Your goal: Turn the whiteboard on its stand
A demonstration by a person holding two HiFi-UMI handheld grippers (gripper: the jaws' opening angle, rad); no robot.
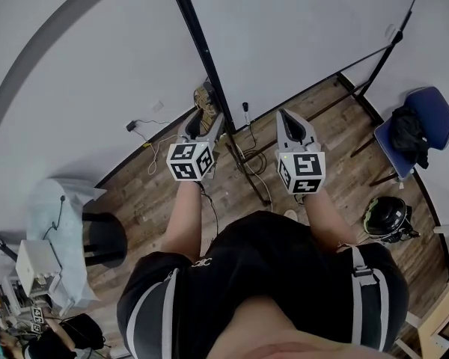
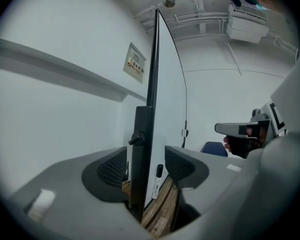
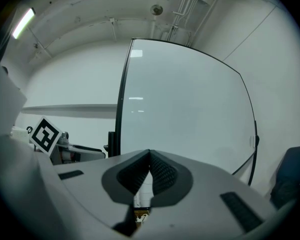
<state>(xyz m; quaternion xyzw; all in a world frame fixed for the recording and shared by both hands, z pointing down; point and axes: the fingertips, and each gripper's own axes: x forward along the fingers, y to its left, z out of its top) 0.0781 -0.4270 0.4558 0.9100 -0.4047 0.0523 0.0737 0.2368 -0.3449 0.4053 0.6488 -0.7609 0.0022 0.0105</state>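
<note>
Left gripper (image 2: 145, 166): my jaws wide apart around the black stand post (image 2: 140, 149), pads clear of it.
My right gripper (image 3: 150, 159) is shut and empty; the white black-framed whiteboard (image 1: 299, 36) stands edge-on ahead, the blue chair (image 1: 438, 103) well apart.

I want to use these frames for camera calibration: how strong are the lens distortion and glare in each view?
Head view: evenly lit and sharp, though the wall's grey stripe bows strongly. Left gripper view: dark round vignette, and the whiteboard edge curves. Right gripper view: same fisheye bulge, with only faint ceiling-light reflections on the board and no harsh glare.
</note>
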